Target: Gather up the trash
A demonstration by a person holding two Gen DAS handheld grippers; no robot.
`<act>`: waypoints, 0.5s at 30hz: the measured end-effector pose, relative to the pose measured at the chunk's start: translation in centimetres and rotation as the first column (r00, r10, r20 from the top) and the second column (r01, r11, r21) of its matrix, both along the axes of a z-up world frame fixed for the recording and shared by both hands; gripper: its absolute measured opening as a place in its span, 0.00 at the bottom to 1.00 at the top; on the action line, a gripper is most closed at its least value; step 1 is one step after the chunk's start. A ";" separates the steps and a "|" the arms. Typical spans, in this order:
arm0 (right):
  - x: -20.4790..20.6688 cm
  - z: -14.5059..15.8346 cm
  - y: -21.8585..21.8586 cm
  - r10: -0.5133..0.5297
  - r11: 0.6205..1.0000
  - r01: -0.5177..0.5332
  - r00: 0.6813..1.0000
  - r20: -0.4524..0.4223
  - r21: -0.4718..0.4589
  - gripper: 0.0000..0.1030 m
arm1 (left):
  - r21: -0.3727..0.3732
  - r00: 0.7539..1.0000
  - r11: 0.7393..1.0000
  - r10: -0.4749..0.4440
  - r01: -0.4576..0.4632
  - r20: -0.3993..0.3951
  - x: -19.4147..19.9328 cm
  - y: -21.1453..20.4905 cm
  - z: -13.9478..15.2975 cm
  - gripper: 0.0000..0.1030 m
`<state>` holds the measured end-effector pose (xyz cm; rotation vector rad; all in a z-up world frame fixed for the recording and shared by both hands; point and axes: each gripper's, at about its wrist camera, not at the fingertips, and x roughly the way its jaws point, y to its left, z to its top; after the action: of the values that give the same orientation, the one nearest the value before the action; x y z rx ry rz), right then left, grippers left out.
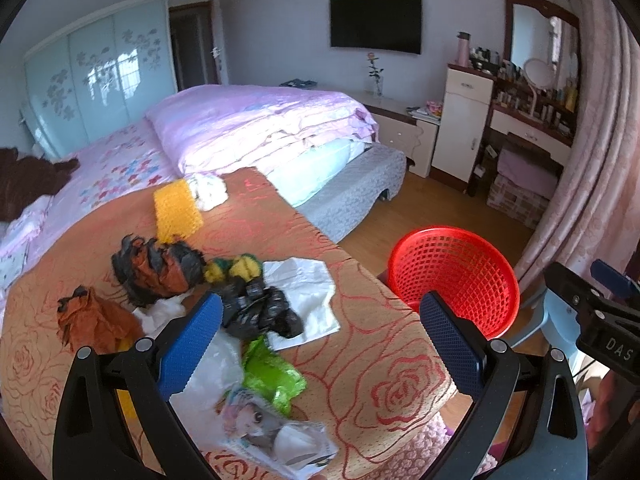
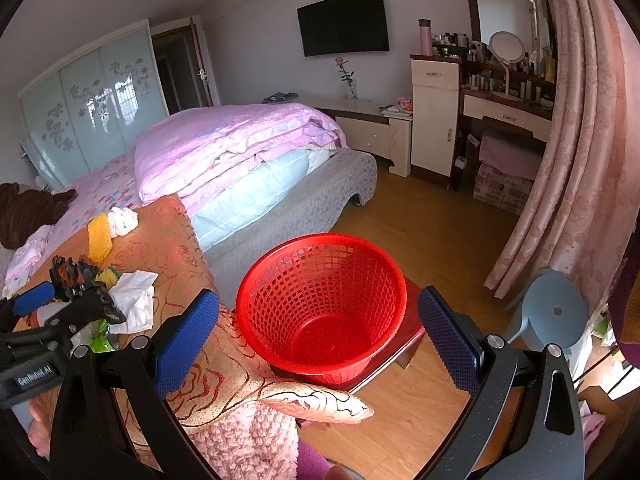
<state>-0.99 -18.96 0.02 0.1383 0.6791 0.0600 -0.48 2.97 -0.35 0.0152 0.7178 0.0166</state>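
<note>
Hovering with jaws wide apart and empty over the orange bedspread (image 1: pixel 360 360), left gripper (image 1: pixel 320 344) above the trash pile — black bag (image 1: pixel 260 312), white paper (image 1: pixel 312 296), green wrapper (image 1: pixel 272 376), printed packet (image 1: pixel 276 436) — and right gripper (image 2: pixel 320 336), equally spread, empty, framing the red basket (image 2: pixel 320 304) on a low red stool just beside the bed. Likely to go wrong: thin, overlapping scraps pinching together with the cloth, or light pieces slipping off on the carry and missing the basket. Readable only: "DAS" on the right gripper's body, "GenRobot.AI" on the left's.
</note>
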 end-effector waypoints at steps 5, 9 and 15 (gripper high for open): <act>0.1 0.1 0.2 0.008 1.000 -0.008 1.000 -0.009 -0.002 0.94 | -0.040 0.999 0.998 0.047 -0.047 -0.004 -0.2 2.2 0.4 0.93; 0.3 0.2 0.4 0.011 1.000 -0.011 1.000 -0.014 -0.003 0.94 | -0.070 0.996 0.994 0.086 -0.086 0.003 -0.3 4.3 0.8 0.92; 0.4 0.1 0.5 0.017 1.000 -0.017 1.000 -0.020 -0.004 0.94 | -0.129 0.990 0.982 0.142 -0.139 0.019 -0.6 8.1 1.9 0.92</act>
<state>-0.64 -18.42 0.15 0.1295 0.7004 0.0739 -1.13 11.03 1.59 -0.1581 0.6892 0.1059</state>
